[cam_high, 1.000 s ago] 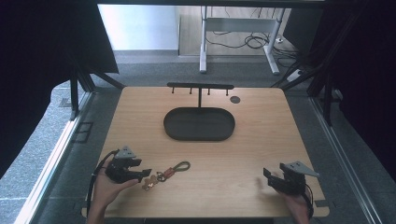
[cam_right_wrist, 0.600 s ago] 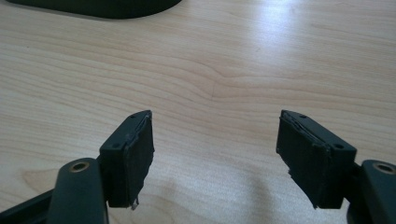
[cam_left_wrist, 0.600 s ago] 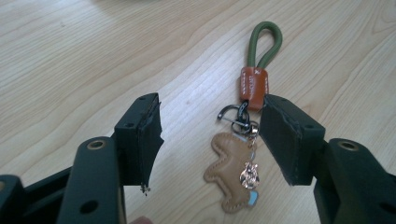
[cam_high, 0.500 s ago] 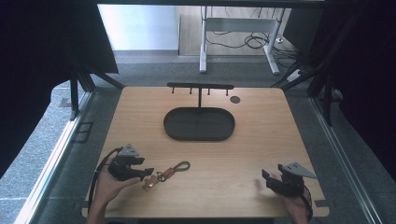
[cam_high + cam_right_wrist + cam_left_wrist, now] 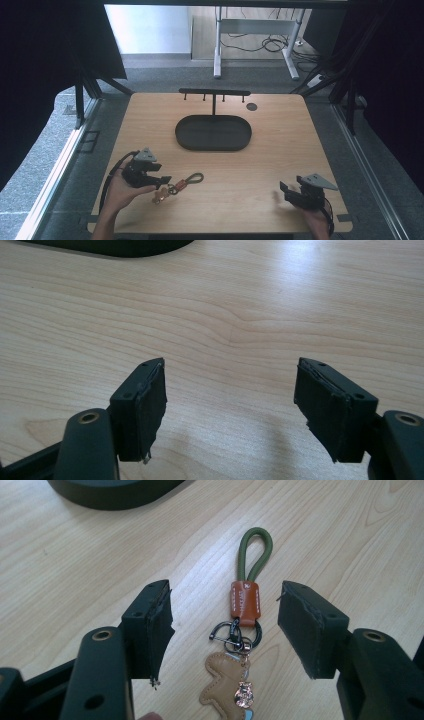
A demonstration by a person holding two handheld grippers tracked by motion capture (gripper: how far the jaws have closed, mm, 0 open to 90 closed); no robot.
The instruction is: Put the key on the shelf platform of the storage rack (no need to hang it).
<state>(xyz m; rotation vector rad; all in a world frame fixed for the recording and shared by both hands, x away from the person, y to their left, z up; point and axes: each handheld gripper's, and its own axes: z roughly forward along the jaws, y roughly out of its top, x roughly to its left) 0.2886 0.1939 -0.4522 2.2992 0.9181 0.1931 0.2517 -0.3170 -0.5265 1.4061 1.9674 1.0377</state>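
The left claw [image 5: 225, 625] stood with its jaws apart, straddling a keychain of green cord loop, orange leather band, dark metal clasp and tan leather charm [image 5: 243, 625], which lay flat on the light wooden tabletop [image 5: 350, 535] between the jaws, touching neither. In the high view that keychain [image 5: 176, 187] lay just beside the left claw [image 5: 162, 179]. The right claw [image 5: 230, 405] was likewise apart, over bare tabletop, well clear of the black oval tray [image 5: 213, 133]

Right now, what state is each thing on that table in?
Keychain: flat on the table, not gripped.
Left gripper: open, fingers either side of the keychain.
Right gripper: open, holding nothing.
Tray: empty.
Rack: upright, nothing hung.
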